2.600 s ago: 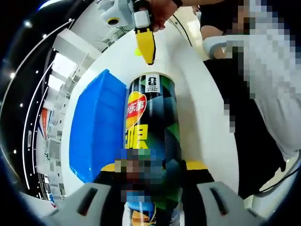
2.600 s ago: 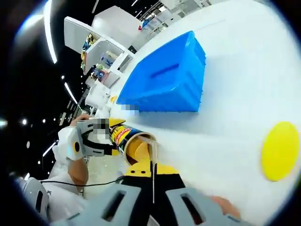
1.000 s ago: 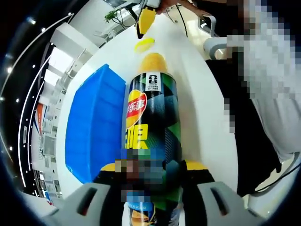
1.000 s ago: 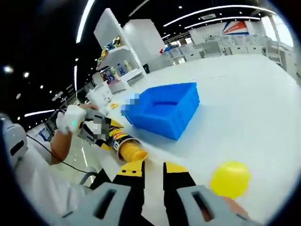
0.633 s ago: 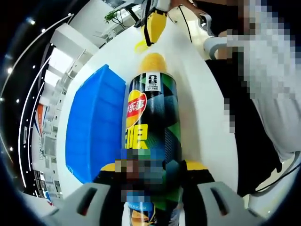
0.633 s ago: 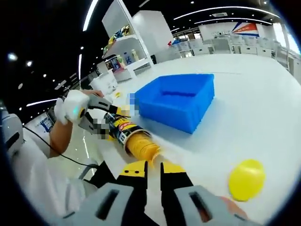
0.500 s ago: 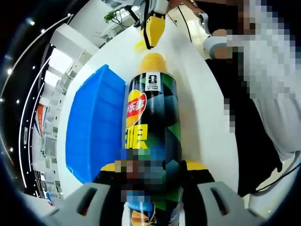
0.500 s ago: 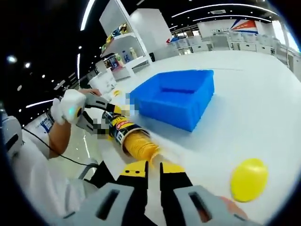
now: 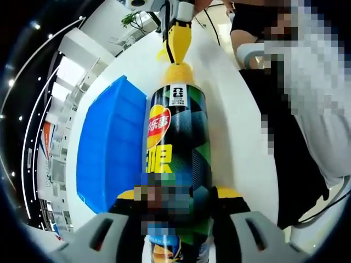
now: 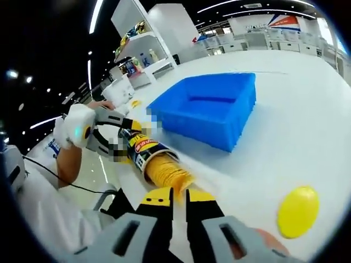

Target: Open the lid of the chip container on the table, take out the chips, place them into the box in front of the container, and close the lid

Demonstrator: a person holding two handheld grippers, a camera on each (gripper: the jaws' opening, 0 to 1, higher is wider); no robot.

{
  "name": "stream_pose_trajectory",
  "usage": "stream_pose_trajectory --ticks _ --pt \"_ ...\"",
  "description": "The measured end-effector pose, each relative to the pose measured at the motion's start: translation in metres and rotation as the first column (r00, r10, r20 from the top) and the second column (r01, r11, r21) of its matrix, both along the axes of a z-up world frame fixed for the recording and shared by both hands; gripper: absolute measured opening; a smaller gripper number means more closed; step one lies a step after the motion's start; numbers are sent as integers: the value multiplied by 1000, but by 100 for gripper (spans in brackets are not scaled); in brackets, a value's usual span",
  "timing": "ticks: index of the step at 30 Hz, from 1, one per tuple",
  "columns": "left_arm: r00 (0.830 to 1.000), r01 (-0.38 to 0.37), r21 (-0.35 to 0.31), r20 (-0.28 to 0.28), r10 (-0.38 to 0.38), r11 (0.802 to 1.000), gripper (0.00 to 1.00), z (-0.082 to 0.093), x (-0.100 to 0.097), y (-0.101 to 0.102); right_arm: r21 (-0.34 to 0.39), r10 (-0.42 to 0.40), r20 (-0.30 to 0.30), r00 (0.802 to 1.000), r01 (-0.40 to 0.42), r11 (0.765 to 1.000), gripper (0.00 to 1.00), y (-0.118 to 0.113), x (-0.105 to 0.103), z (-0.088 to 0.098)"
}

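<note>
The chip can (image 9: 176,142), black and green with a yellow logo, lies on its side with my left gripper (image 9: 178,200) shut around its lower part. A stack of yellow chips (image 9: 177,73) pokes out of its open mouth. My right gripper (image 9: 176,43) reaches in from the far side with its tips just at the stack's end. In the right gripper view, that gripper (image 10: 179,198) stands open by a narrow gap, right in front of the chips (image 10: 168,172) and the can (image 10: 140,152). The yellow lid (image 10: 298,211) lies flat on the table to the right.
A blue open box (image 10: 210,111) stands on the white table (image 10: 296,131) beyond the can, and beside the can as the blue box (image 9: 108,148) in the left gripper view. A person's gloved hand (image 10: 77,131) holds the left gripper. A seated person (image 9: 307,104) is at the table's edge.
My right gripper has come closer to the can's mouth, and its jaws have narrowed. More of the chip stack sticks out of the can than 2.6 s ago. The can stays held.
</note>
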State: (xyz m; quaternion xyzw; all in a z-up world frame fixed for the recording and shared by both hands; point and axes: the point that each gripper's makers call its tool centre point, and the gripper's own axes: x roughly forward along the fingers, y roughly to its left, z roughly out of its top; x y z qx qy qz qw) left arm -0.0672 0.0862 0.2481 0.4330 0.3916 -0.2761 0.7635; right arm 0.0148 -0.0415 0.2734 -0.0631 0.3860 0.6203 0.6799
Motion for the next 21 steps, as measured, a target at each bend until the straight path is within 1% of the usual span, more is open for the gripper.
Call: stream_pose_trajectory --ticks 5,7,11,17,18,21 --pt "1000 0 2 0 0 1000 48 0 0 0 -26 20 26 999 -19 999 5 -1 -2 -5" --pt "1000 2 1 1 -2 1000 48 0 0 0 -21 17 6 1000 -17 1000 5 0 -4 -4" --pt "1000 2 1 1 -2 1000 48 0 0 0 -25 9 6 1000 -9 1000 3 0 -6 -4" --pt "1000 0 -1 -3 0 1000 48 0 0 0 -31 -3 39 999 5 1000 2 -1 -6 0" --pt "1000 0 -1 -4 0 1000 48 0 0 0 -29 -6 39 999 7 1000 2 -2 -5 1" --pt "1000 1 -1 -5 -1 1000 48 -1 0 1 -31 -29 15 999 29 999 2 -5 -6 3"
